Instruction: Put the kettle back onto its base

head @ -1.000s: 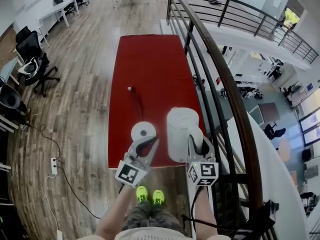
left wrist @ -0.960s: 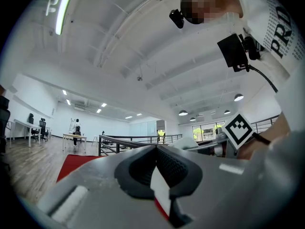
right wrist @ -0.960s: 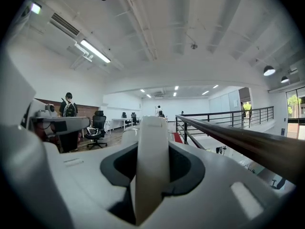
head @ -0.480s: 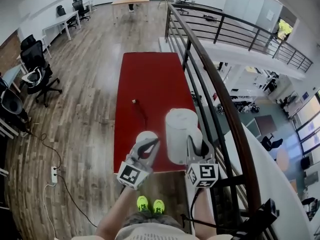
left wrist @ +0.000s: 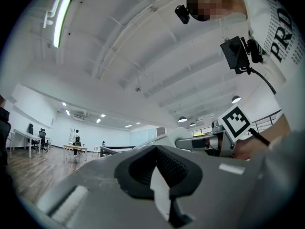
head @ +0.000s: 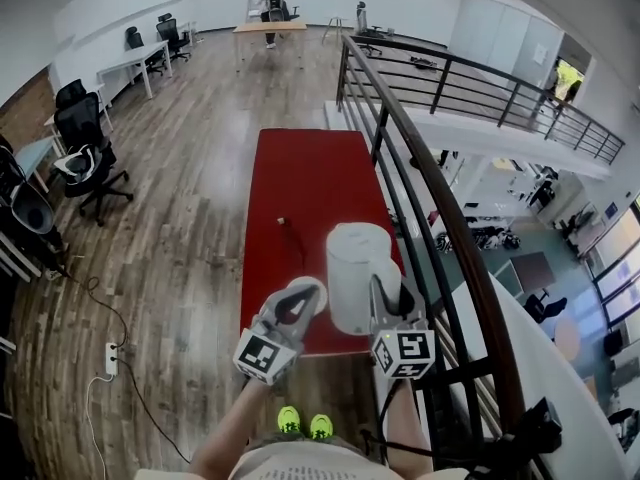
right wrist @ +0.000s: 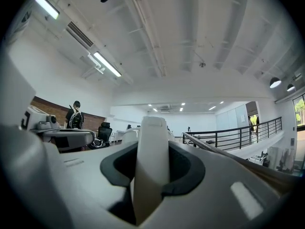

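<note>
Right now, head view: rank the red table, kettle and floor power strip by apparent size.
1. red table
2. kettle, held up close to the camera, so it looks bigger than it really is
3. power strip, down on the floor, far off, clearly smallest

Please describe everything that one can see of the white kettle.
The white plastic-looking kettle is a plain cylinder with a flat top and a white handle toward the person. It hangs upright over the near end of the red table, the right gripper clamped on its handle, beside the round white base in the left gripper.
</note>
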### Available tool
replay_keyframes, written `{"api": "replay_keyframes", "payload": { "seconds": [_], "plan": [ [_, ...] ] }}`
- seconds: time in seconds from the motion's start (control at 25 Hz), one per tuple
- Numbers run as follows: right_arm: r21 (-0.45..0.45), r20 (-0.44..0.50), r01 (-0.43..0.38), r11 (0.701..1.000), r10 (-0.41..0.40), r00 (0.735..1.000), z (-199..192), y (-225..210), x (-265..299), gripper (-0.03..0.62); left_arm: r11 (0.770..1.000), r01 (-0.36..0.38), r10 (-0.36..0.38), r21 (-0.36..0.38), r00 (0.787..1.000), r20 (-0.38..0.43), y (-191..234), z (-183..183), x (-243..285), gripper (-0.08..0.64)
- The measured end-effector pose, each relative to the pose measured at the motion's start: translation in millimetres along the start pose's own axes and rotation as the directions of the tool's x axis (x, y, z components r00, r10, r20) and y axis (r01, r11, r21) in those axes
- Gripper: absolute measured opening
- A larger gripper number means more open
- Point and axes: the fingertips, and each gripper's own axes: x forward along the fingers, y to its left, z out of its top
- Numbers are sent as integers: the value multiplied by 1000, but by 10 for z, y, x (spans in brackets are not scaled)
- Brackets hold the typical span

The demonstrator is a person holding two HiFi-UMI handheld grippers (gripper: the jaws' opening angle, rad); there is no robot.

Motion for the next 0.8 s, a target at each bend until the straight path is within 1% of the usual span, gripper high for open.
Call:
{"api": "replay_keyframes", "payload": {
  "seconds": [0.32,0.52,0.8],
  "plan": [
    [-6,11,-55,998,55,998,40,403,192,130,999,-35,35,-3,999,-9,259,-13,-249,-8],
    [-1,20,-89,996,89,996,52,659,336,130,999,-49,49,16,999,1,444,39,-393,-8],
    [29,33,-169,985,168,985,52,910,576,132,993,-116,117,32,993,-16,668,27,-564,-8]
  ]
}}
